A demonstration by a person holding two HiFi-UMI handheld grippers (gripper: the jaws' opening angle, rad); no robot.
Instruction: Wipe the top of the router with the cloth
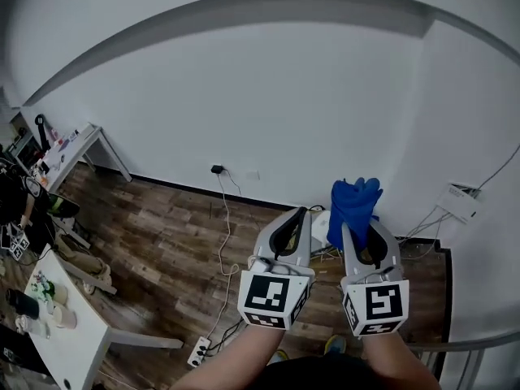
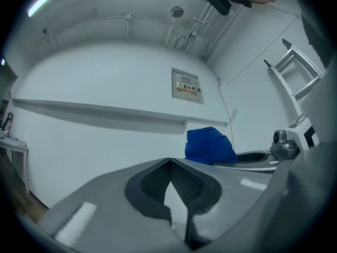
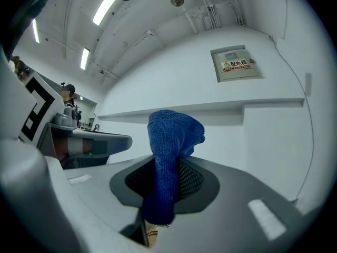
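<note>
Right gripper [image 1: 363, 236]: jaws clamped on the blue cloth [image 3: 169, 141]; held up in the air, aimed at the white wall [image 1: 244, 96]
Cloth: pinched at mid-fold, a thick tuft standing out past the jaw tips, a short tail hanging back behind the pads; touching nothing but the gripper
Left gripper [image 2: 169, 165]: just beside the right one, jaws pressed together at the tips, nothing between them
Wooden floor [image 1: 162, 242]: far below both grippers; a white cable [image 1: 225, 218] trailing from the foot of the wall toward a power strip [image 1: 199, 350]
Router: probably the white box [image 1: 459, 203] at the wall's right edge, cables running off it; well apart from the cloth and to the right of both grippers; too small to be sure
Stage: judged as the approach, wiping not yet begun, cloth and router apart
Doing it well: swing the right gripper rightward toward the box, tip the jaws so the free tuft meets the top face rather than the hard tips, then draw flat strokes from one edge of the top to the other
Grip: firm enough as seen; plenty of cloth forward of the pads to wipe with
Risk: snagging the cables, or pushing the light box out of place; light pressure advised, the empty left gripper free to steady it
</note>
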